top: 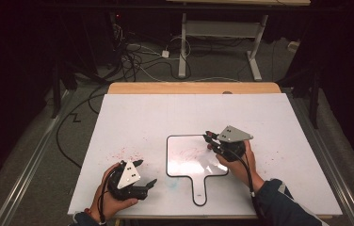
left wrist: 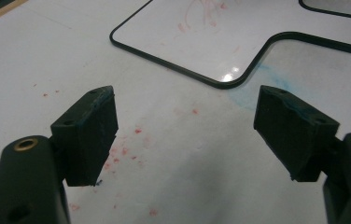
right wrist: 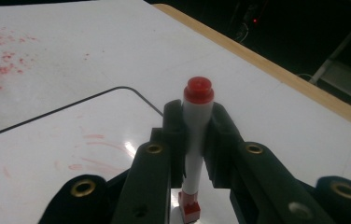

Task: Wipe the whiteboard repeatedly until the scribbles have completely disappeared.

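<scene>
A small paddle-shaped whiteboard (top: 189,160) with a black rim and a short handle lies on the white table top (top: 278,122), with faint red marks on it. My right gripper (top: 209,140) hovers over the board's upper right part. It is shut on a red marker (right wrist: 197,126), a white barrel with a red end, clamped between the two fingers (right wrist: 173,130). My left gripper (top: 146,172) rests at the table's front left, open with nothing between its pads (left wrist: 89,135). In the left gripper view the whiteboard (left wrist: 201,42) lies just beyond the jaws.
Red specks (top: 128,153) dot the table left of the board, and a blue smear (left wrist: 253,88) sits by its handle. A wooden strip (top: 194,87) borders the far edge. Beyond are floor cables (top: 132,56) and a desk frame (top: 222,28).
</scene>
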`<state>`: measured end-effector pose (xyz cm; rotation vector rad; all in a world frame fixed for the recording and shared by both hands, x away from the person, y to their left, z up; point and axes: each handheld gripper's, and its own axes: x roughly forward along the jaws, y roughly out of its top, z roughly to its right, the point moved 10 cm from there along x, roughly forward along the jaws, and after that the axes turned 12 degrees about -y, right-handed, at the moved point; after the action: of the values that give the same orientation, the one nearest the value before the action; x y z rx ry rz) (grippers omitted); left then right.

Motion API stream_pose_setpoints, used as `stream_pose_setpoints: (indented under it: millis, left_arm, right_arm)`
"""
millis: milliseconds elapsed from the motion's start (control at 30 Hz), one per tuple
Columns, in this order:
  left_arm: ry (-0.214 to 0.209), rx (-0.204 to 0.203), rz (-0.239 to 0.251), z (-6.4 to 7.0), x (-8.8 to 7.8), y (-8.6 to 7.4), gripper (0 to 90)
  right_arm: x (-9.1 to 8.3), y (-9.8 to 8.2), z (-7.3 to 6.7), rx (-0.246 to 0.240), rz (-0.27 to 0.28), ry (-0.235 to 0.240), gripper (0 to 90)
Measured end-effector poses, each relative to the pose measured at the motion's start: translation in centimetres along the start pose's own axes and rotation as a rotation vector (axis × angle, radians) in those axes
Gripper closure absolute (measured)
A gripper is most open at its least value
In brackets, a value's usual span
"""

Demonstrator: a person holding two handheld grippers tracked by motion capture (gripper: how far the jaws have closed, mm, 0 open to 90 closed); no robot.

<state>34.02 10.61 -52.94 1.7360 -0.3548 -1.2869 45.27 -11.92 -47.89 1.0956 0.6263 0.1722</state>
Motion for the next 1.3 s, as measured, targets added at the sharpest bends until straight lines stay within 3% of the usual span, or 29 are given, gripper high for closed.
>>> stream_pose_setpoints:
  millis: [100,233,400,500,600,633,700,733,800,900,1033,1100,1167,1233,1300]
  left_arm:
    - [0.000,0.001,0.000,0.0,0.0,0.0,20.8]
    - [0.000,0.001,0.003,0.0,-0.1,0.0,20.8]
    - [-0.002,0.007,0.002,0.1,-0.1,0.0,20.8]
    - [-0.002,0.004,0.003,0.0,-0.2,0.0,20.8]
    - [-0.001,0.002,0.004,0.0,-0.1,0.0,20.8]
    - [-0.001,0.002,0.002,0.0,-0.1,0.0,20.8]
    - [-0.001,0.003,0.002,0.0,-0.1,0.0,20.8]
    - [-0.002,0.002,0.002,0.0,-0.1,0.0,20.8]
    - [-0.003,0.001,0.002,0.0,0.0,0.0,20.8]
    - [-0.004,0.002,-0.002,0.0,0.1,0.0,20.8]
    - [-0.005,0.002,-0.001,0.0,0.0,0.0,20.8]
    - [-0.006,0.000,0.003,0.0,0.0,0.0,20.8]
    - [-0.006,-0.002,0.004,0.0,-0.1,-0.1,20.8]
    - [-0.005,-0.003,0.003,-0.1,-0.1,-0.1,20.8]
    - [-0.006,-0.002,0.002,0.0,-0.1,-0.1,20.8]
  right_arm:
    - [-0.3,0.2,-1.2,0.030,0.004,0.069,80.0]
    - [-1.4,0.7,-4.2,0.034,0.000,0.177,80.3]
    - [-2.2,1.1,-6.4,0.028,0.006,0.245,81.1]
    - [-2.0,1.0,-5.9,0.024,0.004,0.235,81.2]
    - [-1.4,0.6,-3.9,-0.024,0.009,0.144,81.3]
    - [-1.2,0.5,-3.3,-0.020,0.008,0.121,81.3]
    - [-0.5,0.1,-1.4,-0.046,0.005,0.038,81.3]
    - [-0.2,0.0,-0.6,-0.035,0.004,0.015,81.3]
    - [0.1,0.0,0.2,0.017,0.007,0.012,81.3]
    - [0.3,0.2,-0.5,0.004,0.016,0.018,81.3]
    - [0.1,1.1,-3.6,0.048,0.032,0.137,81.2]
    - [0.0,1.4,-4.7,0.059,0.033,0.174,81.2]
    - [-0.1,1.5,-5.3,0.020,0.032,0.172,81.3]
    - [0.0,1.5,-5.2,0.012,0.030,0.165,81.3]
    - [0.5,1.4,-4.1,-0.022,0.028,0.110,81.3]
